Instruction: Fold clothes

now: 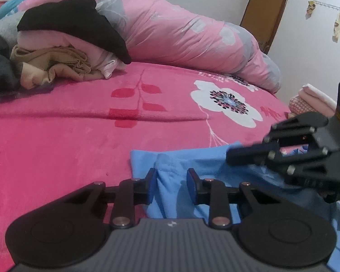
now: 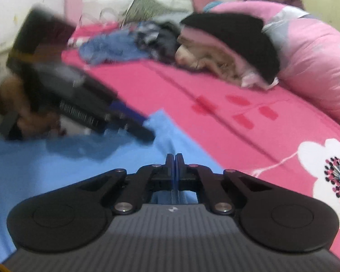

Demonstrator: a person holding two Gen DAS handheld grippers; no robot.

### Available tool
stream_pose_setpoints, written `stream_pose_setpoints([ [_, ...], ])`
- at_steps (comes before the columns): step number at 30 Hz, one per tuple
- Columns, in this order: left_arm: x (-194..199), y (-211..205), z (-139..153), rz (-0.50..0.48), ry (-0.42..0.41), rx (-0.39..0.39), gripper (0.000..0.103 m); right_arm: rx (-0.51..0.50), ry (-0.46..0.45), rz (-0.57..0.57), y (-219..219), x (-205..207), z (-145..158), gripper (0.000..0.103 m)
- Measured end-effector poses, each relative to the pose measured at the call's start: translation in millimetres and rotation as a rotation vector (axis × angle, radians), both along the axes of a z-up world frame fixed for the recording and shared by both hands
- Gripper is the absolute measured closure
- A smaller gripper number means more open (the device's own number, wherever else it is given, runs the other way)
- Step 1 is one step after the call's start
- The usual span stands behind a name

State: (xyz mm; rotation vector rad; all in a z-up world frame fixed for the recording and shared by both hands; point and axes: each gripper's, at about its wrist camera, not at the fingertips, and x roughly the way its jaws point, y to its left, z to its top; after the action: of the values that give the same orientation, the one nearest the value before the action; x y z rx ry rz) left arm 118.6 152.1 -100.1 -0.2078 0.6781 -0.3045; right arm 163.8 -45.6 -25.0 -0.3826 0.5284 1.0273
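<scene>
the blue garment point(image 1: 192, 170) lies spread on the pink floral blanket point(image 1: 68, 140), at the blanket's near edge, close under both tools. left gripper point(image 1: 171, 181): jaws parted, one finger on each side of a raised fold in the blue garment, not pinched together. right gripper point(image 2: 175, 165): fingers pressed together with a thin strip of blue cloth showing between the pads; it is clamped on the blue garment. in the left wrist view the right gripper sits over the garment's right part, blurred. on the far side of the blanket from the garment lies a heap of clothes point(image 1: 63, 52), black on top, pale pink and tan beneath, against a rolled pink quilt point(image 1: 181, 38). a folded pale stack point(image 1: 312, 99) sits at the blanket's right edge.
</scene>
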Motion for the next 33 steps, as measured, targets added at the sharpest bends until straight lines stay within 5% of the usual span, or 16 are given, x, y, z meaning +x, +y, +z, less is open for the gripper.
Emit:
stream_pose_setpoints([
  [10, 14, 13, -7, -0.005, 0.06, -0.094, 0.074, 0.019, 0.02, 0.003, 16, 26, -19, 0.103],
  [12, 12, 12, -5, 0.001, 0.049, -0.087, 0.091, 0.035, 0.021, -0.025, 12, 28, -19, 0.103],
  [15, 9, 10, -2, 0.009, 0.034, -0.078, 0.096, 0.066, 0.007, -0.078, 3, 31, -11, 0.101],
  [28, 0, 31, 36, 0.121, -0.108, -0.151, 0.098, 0.2, -0.07, -0.47, -126, -21, 31, 0.1],
  [33, 20, 36, 18, 0.15, -0.019, -0.107, 0.098, 0.2, -0.04, -0.617, -171, -41, 17, 0.1],
])
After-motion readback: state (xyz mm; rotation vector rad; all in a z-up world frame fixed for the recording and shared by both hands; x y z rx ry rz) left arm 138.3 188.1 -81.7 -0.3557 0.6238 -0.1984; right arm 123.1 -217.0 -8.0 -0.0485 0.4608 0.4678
